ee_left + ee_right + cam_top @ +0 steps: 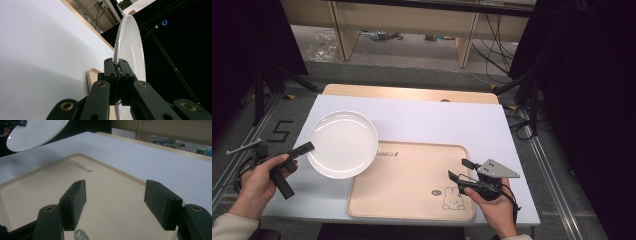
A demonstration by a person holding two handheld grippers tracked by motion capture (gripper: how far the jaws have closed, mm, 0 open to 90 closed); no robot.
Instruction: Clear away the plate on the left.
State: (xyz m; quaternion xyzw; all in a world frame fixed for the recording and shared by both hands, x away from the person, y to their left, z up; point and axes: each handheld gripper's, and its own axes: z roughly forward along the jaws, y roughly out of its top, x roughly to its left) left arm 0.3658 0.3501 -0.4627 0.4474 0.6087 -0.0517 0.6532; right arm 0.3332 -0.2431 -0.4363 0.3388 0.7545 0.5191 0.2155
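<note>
High view: white plate (342, 143) at about 10 o'clock on the white worktop (437, 122), its right edge overlapping the 10 o'clock corner of a beige tray (412, 182). Left hand-held gripper (307, 147) comes in from 8 o'clock, jaws clamped on the plate's left rim; left hand (259, 180) grips the handle off the worktop's left edge. Right hand-held gripper (459, 170) sits at 4 o'clock over the tray's right part, grey three-cornered plate on top, right hand (492, 200) behind it. Rabbit drawing (453, 198) printed at the tray's 5 o'clock corner.

Left gripper view: jaws closed tight on the plate (130, 47) rim, plate seen edge-on and held clear above the worktop (45, 55); tray corner (93, 77) below.

Right gripper view: jaws spread wide, nothing between them, tray (105, 195) surface under them. Plate (35, 133) at 11 o'clock, tilted and raised off the worktop (155, 160).
</note>
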